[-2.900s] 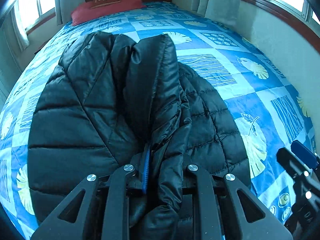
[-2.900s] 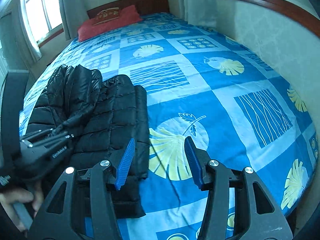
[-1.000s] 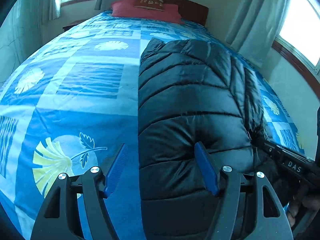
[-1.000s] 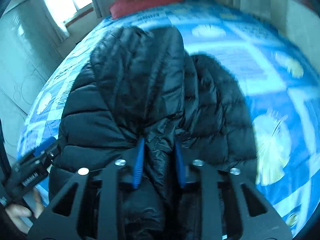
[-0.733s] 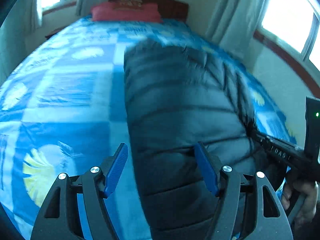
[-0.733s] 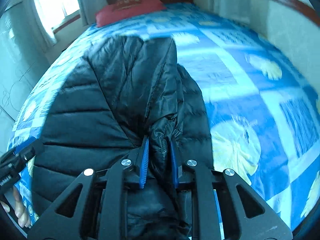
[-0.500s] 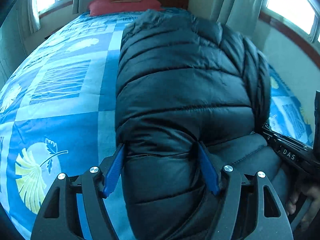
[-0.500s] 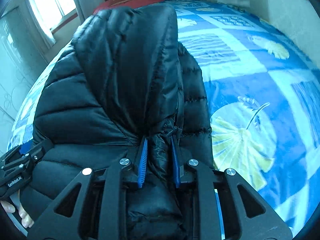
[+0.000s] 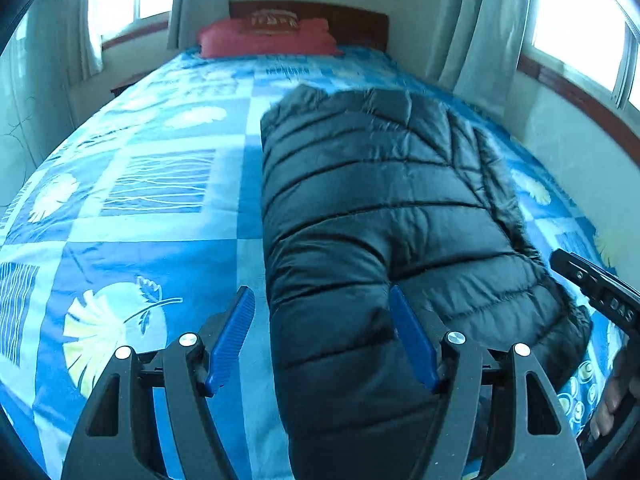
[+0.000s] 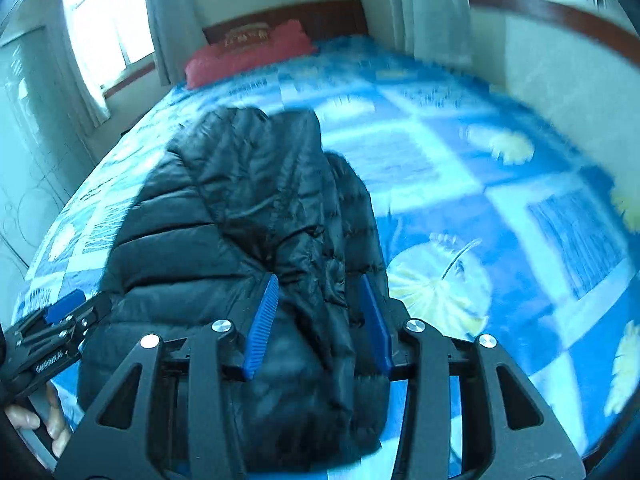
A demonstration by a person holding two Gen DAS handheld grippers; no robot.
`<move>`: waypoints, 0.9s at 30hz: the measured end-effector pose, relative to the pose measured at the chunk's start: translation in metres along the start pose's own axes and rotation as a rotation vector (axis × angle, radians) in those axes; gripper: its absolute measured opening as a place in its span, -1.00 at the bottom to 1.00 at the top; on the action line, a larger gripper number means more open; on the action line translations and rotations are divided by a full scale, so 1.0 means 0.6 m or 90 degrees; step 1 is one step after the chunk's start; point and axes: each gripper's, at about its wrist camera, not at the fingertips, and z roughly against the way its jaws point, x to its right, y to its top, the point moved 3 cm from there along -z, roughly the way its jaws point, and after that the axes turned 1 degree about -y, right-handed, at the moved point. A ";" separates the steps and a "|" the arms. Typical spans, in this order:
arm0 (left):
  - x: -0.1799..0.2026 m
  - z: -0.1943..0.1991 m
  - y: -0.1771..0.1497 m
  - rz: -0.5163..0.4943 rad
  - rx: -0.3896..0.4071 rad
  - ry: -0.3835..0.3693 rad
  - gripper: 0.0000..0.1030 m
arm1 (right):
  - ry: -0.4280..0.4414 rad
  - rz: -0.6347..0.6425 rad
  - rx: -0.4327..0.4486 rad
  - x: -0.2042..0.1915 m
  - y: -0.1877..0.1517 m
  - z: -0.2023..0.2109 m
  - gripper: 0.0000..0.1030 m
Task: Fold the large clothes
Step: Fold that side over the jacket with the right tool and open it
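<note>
Left gripper (image 9: 322,336): blue-padded fingers spread wide, straddling the near left edge of the jacket; the right pad (image 9: 412,344) presses against the quilted fabric, the left pad (image 9: 232,336) stands off it over bare bedspread, so nothing is clamped. Black quilted puffer jacket (image 9: 380,220): folded lengthwise into a long bundle, lying on the bed with one end at the foot edge and the other pointing toward the headboard, set toward the right side of the bed in the left wrist view. Bedspread (image 9: 168,184): blue patchwork with pale leaf and line motifs, covering the whole bed. Red pillow (image 9: 268,36): at the head edge, against the dark wooden headboard (image 9: 360,20). Right gripper (image 10: 318,318): fingers parted around a bunched fold at the near end of the jacket (image 10: 248,208), with a visible gap between pads and cloth; view motion-blurred, contact on the right pad cannot be told. Curtains (image 9: 476,24) and windows (image 9: 576,20): along the walls on both sides of the bed.
</note>
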 end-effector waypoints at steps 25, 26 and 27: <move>-0.012 0.036 0.041 0.008 0.016 -0.048 0.34 | 0.042 0.041 -0.024 -0.045 0.072 0.005 -0.26; -0.015 0.034 0.056 0.008 0.025 -0.046 0.34 | 0.042 0.040 -0.015 -0.050 0.094 -0.001 -0.26; -0.018 0.028 0.078 0.010 0.034 -0.037 0.34 | 0.047 0.041 -0.006 -0.054 0.112 -0.007 -0.26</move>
